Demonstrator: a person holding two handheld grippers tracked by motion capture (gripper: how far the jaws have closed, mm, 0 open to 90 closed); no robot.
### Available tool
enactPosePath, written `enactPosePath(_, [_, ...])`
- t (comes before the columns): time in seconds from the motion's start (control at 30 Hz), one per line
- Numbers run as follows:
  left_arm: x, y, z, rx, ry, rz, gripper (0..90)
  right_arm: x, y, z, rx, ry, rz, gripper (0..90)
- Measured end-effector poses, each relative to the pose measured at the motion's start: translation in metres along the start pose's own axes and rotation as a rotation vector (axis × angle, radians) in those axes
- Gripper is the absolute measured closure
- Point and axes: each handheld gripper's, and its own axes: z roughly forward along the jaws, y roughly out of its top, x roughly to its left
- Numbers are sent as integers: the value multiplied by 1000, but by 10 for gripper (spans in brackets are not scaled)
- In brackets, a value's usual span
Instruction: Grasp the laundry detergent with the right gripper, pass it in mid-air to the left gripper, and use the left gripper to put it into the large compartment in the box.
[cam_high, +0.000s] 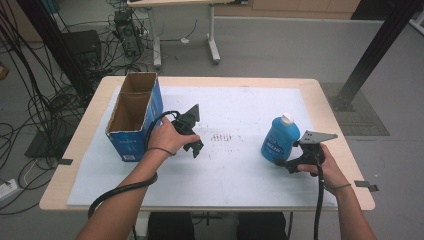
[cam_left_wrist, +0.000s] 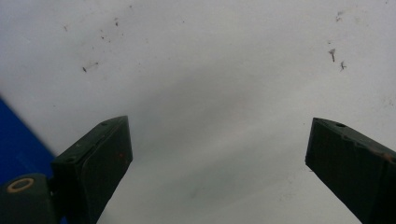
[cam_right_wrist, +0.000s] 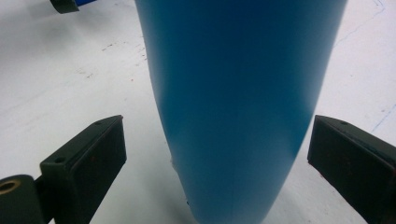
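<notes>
A blue bottle (cam_high: 279, 140) with a white cap (cam_high: 286, 118) stands upright on the white sheet at the right. My right gripper (cam_high: 282, 161) is at its base. In the right gripper view the bottle (cam_right_wrist: 238, 93) rises between the two jaws of my right gripper (cam_right_wrist: 217, 123), which is open, with a gap on each side. My left gripper (cam_high: 195, 148) hovers over the sheet just right of an open blue cardboard box (cam_high: 134, 116). In the left gripper view my left gripper (cam_left_wrist: 219, 126) is open with nothing between its jaws, and a blue box corner (cam_left_wrist: 18, 140) shows at the left.
The white sheet (cam_high: 235, 175) covers most of the wooden table (cam_high: 80, 135). Dark scuff marks (cam_high: 222, 137) lie at its middle. Cables trail from both grippers toward the table's front edge. Desk legs, a black post and tangled wires stand on the floor beyond.
</notes>
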Motion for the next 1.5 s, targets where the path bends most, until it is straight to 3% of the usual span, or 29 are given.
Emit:
enactPosePath(0.67, [1, 3, 3, 6, -2, 8, 78, -2, -4, 7, -30, 0, 7, 57])
enactPosePath(1.5, [-2, 3, 4, 8, 0, 3, 78, 0, -14, 8, -81, -8, 2, 209])
